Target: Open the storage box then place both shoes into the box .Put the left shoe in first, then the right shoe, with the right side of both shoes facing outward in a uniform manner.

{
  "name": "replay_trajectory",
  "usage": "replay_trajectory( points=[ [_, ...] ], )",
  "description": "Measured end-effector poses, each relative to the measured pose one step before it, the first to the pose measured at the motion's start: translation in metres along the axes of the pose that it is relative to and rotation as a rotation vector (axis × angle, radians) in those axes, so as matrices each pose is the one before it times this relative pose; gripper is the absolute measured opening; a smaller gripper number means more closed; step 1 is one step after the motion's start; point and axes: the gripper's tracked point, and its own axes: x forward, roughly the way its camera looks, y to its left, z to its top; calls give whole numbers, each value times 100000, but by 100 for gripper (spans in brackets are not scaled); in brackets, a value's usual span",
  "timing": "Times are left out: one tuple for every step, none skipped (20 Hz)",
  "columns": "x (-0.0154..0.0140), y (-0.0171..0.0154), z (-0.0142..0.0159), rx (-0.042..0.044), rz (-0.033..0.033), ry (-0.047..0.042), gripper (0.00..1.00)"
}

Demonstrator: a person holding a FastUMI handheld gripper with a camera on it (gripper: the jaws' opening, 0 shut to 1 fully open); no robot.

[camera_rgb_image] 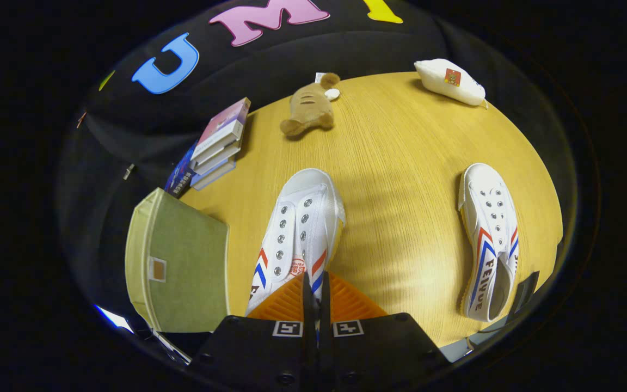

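A white canvas shoe [300, 228] with red and blue stripes points its toe away from me, over the wooden table [400, 163]. My gripper [316, 286] is shut on its rear collar, a thin strip of the shoe pinched between both fingers. The second white shoe [490, 239] lies on the table to the right, toe also pointing away, apart from the fingers. The olive-green fabric storage box [180, 261] stands left of the held shoe, at the table's left edge, its flat green top with a small label facing me.
A stack of books [218, 144] sits beyond the box. A brown plush toy [308, 106] lies at the far side of the table. A white pouch [449, 81] rests at the far right. Bare wood lies between the two shoes.
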Motion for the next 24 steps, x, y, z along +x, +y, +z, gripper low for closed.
replay_trajectory(
  points=[
    [-1394,1056,815,735,769,-2711,6],
    [-1410,1209,896,-199,922,-2649,5],
    [-1319,1325,913,-1098,787,-2557,5],
    [-1228,1376,921,-1585,470,-2612,5],
    [-1021,1451,775,-1633,604,-2263,5],
    [-873,1636,758,-1221,1047,-1889,5],
    [-662,1840,551,-254,1597,-1302,5],
    [-448,1954,384,990,2146,-592,5],
    [-218,2030,113,1271,2714,7,5],
    [139,2142,-28,821,3463,36,5],
    [280,1984,-244,350,3411,953,5],
    [420,1614,-546,667,2220,1092,5],
    [582,1447,-675,-588,1769,1334,5],
    [694,1214,-803,-1144,1306,1580,5],
    [714,1178,-895,-687,830,1512,5],
    [773,1239,-994,-347,1134,1685,5],
    [854,1260,-980,399,1493,1434,5],
    [946,1051,-999,612,1549,1364,5],
    [956,758,-999,660,956,1601,5],
    [866,466,-936,604,123,1597,5],
    [908,445,-824,-414,-184,1481,5],
    [916,392,-625,-1427,-496,876,5],
    [952,200,-498,-1768,-794,885,5],
    [597,95,-605,-1871,-901,523,5]
  ],
)
